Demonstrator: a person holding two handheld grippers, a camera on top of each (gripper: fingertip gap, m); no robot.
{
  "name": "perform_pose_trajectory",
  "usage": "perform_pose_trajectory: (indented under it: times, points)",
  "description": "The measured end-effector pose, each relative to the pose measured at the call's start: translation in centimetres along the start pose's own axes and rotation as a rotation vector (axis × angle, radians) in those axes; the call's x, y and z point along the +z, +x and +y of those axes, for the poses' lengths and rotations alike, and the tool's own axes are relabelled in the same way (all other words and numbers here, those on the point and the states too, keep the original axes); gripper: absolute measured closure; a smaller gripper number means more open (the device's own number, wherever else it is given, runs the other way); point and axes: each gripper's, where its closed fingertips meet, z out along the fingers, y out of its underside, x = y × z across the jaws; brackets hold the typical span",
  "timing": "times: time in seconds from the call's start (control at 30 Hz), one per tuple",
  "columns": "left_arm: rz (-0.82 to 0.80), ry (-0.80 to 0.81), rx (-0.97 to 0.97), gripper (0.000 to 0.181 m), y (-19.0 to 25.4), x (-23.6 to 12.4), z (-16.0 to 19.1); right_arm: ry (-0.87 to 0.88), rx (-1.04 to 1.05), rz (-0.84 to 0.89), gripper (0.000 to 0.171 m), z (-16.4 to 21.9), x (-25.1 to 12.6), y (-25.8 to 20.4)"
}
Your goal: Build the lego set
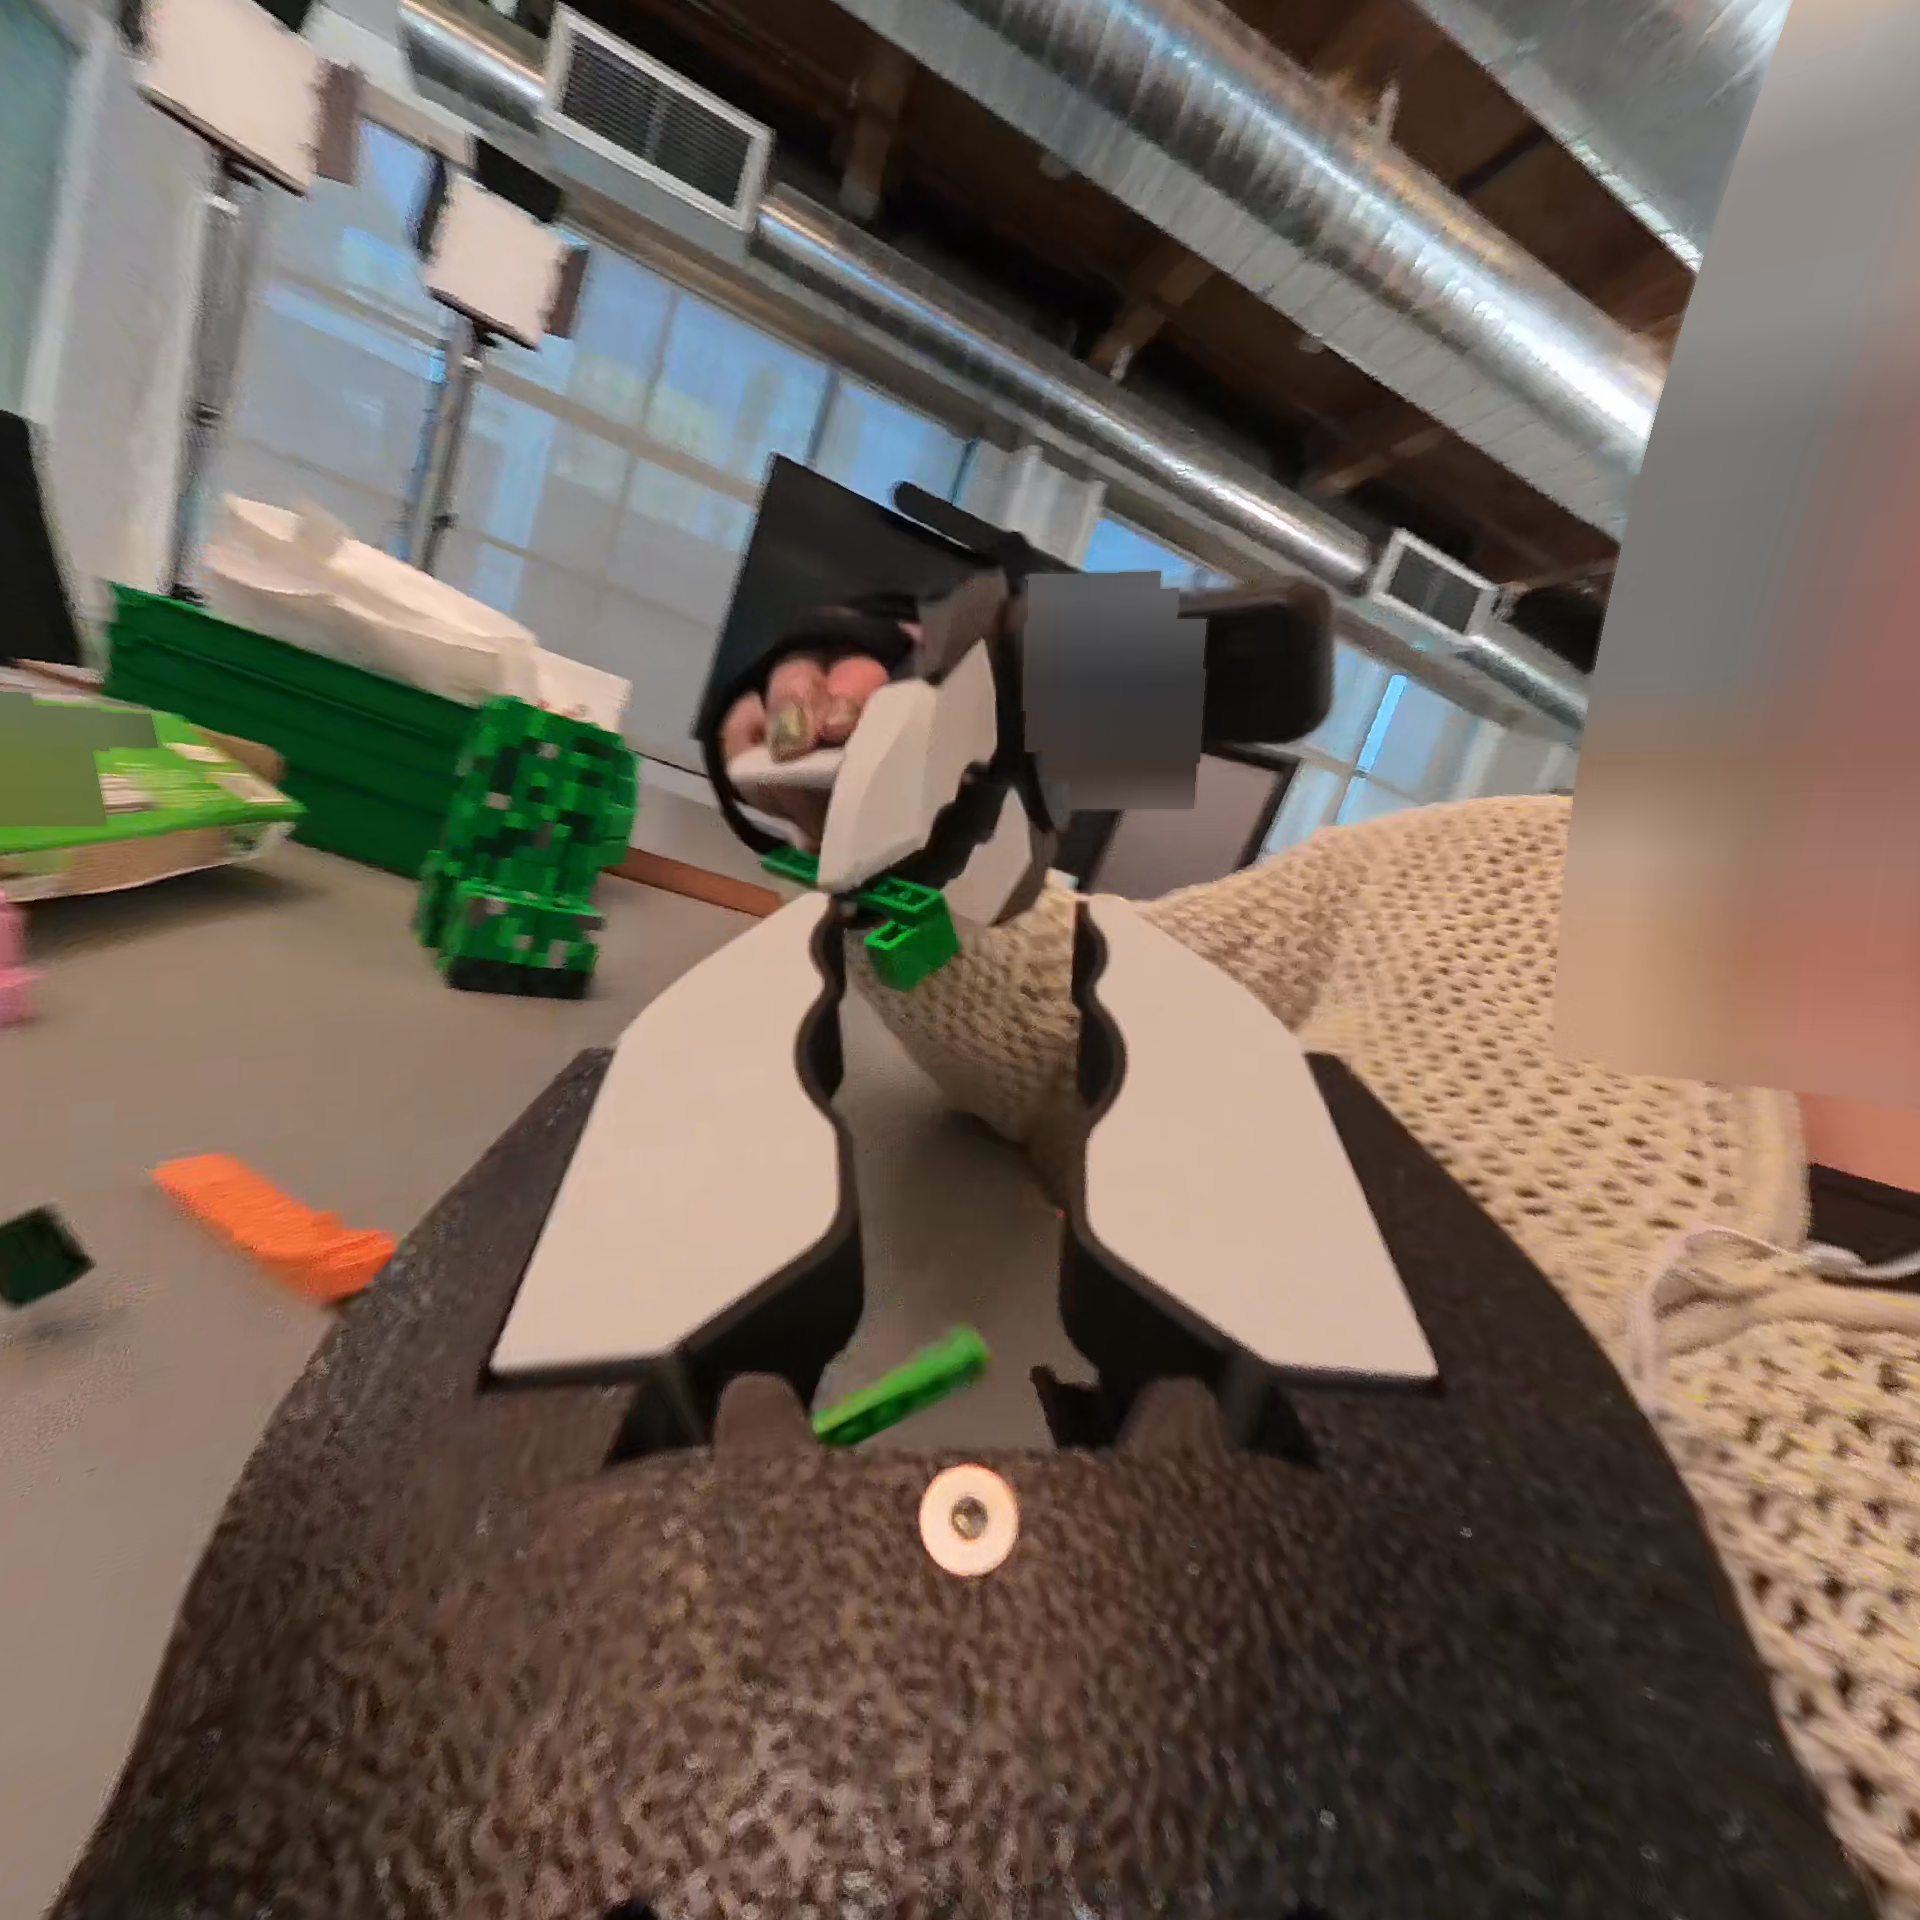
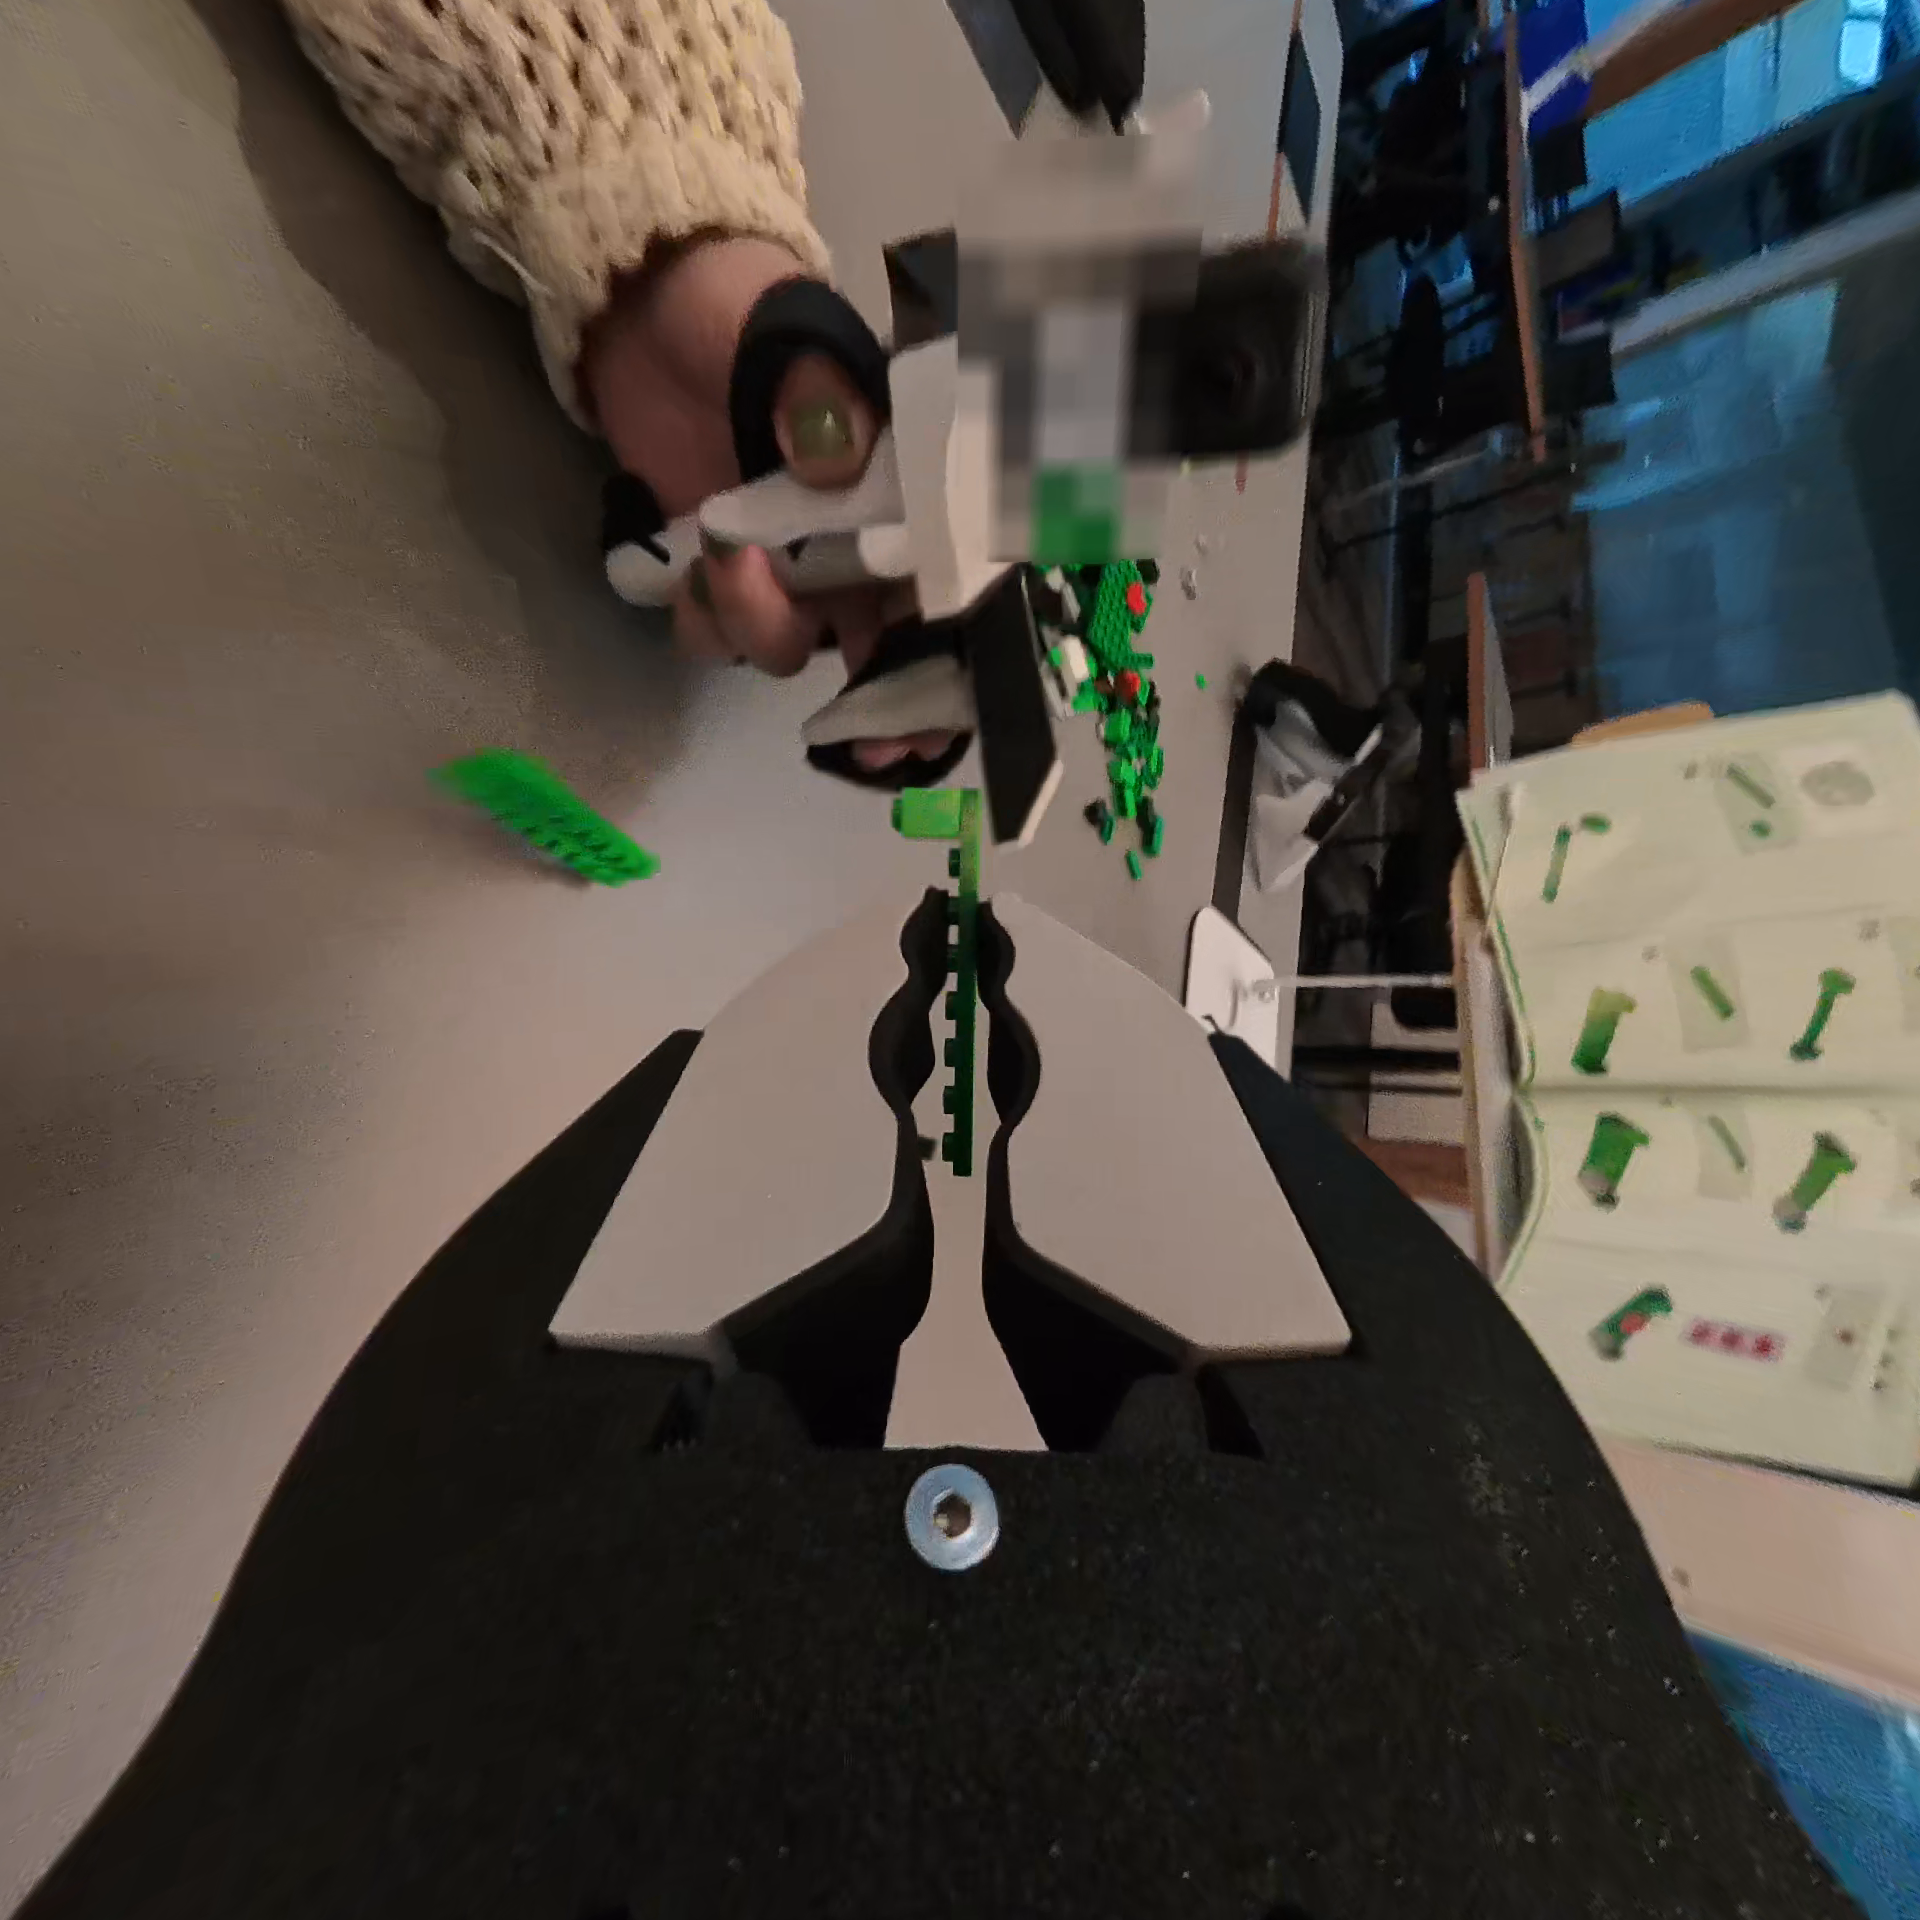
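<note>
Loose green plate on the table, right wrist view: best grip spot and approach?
Pinch the loose green plate across its narrow width, on the two long edges near mid-length, coming straight down. It lies flat on the table, studs up and thin, so only the edges offer purchase. The left gripper is open, so probably use it; the right gripper is shut on a long green strip.
</note>
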Motion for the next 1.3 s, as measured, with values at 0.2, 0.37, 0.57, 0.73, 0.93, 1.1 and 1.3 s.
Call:
perform_pose_trajectory:
  times: [0.2,0.37,0.57,0.73,0.93,1.1,1.3]
  points:
    - [-0.258,0.071,0.092,0.133,-4.1,-3.1,-2.2,-0.053,0.281,0.149,0.166,5.7,1.8,-0.8]
    - [-0.469,0.011,0.236,0.131,-6.2,-4.6,-2.4,0.090,0.689,0.141,0.167,6.8,1.9,-2.0]
    - [-0.397,-0.310,0.426,0.129,-4.9,-2.1,1.9,0.229,0.748,0.083,0.166,5.3,1.8,-2.0]
    - [-0.409,-0.625,0.774,0.144,-4.5,-1.1,5.8,0.115,0.474,0.028,0.166,4.5,2.9,-4.5]
    - [-0.423,-0.795,0.989,0.152,-4.7,-1.2,7.5,0.073,0.309,0.028,0.166,3.5,3.3,-5.4]
    - [-0.445,-0.839,1.061,0.164,-5.1,-1.4,7.6,0.089,0.309,0.009,0.167,3.4,3.3,-5.7]
    - [-0.447,-0.864,1.120,0.166,-5.1,-1.5,7.6,0.094,0.294,0.015,0.166,3.3,3.2,-5.8]
